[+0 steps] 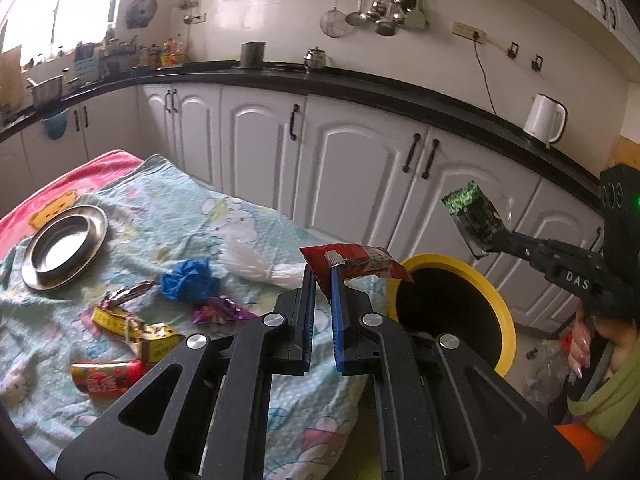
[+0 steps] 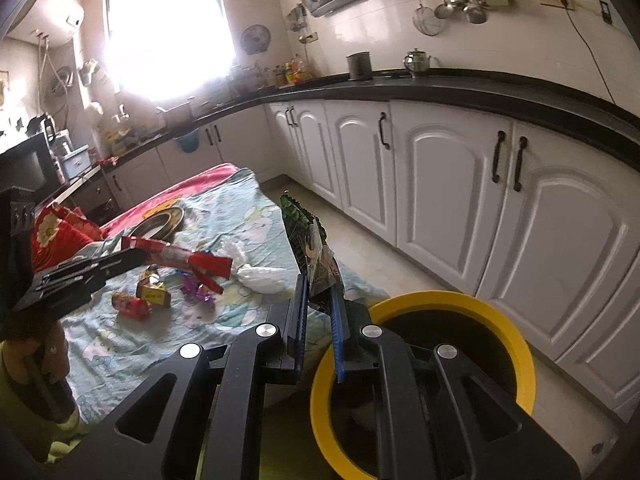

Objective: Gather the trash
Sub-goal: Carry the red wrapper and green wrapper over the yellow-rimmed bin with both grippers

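My left gripper (image 1: 322, 276) is shut on a red snack wrapper (image 1: 356, 264), held just left of the yellow-rimmed bin (image 1: 500, 304). From the right wrist view the same left gripper (image 2: 138, 256) and its red wrapper (image 2: 184, 258) hang over the table. My right gripper (image 2: 319, 286) is shut on a green-and-black wrapper (image 2: 306, 236) beside the bin's rim (image 2: 520, 344). In the left wrist view the right gripper (image 1: 494, 240) holds that green wrapper (image 1: 472, 216) above the bin's far side. Loose trash lies on the cloth: a blue wad (image 1: 188, 280), a purple wrapper (image 1: 218, 310), yellow wrappers (image 1: 136, 328), a red packet (image 1: 106, 374).
A white plastic bag (image 1: 256, 260) and a steel plate (image 1: 64, 248) lie on the light-blue cloth (image 1: 168, 208) over the table. White cabinets (image 1: 352, 168) and a black counter with a kettle (image 1: 544, 118) run behind. A person's hand (image 1: 580, 340) grips the right tool.
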Available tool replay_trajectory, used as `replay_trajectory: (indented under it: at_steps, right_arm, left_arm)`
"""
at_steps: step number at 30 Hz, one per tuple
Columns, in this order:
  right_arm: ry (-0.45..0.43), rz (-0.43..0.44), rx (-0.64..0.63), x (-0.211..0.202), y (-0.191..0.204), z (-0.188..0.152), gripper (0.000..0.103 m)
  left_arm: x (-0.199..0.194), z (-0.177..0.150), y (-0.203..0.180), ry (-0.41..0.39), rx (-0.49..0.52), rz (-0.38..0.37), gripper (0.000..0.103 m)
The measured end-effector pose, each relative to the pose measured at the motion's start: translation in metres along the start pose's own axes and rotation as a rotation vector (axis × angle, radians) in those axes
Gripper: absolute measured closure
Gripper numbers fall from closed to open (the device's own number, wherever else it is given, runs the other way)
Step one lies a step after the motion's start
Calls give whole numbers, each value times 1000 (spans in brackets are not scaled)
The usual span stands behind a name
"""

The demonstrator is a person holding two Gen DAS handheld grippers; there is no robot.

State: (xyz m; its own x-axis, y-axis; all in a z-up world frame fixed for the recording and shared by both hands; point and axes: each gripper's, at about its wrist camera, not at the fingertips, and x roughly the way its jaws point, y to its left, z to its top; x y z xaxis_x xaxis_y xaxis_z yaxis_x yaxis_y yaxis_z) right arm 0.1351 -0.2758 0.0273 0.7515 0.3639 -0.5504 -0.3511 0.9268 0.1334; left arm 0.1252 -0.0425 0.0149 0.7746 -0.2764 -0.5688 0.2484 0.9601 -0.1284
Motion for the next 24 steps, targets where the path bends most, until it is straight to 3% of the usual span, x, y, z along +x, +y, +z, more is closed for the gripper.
replay_trajectory:
  at_steps: [24]
  right_arm:
    - [9,-100,100,-6,-59,-19,92]
  left_arm:
    - [40,-17,-77,75,130,-101,99]
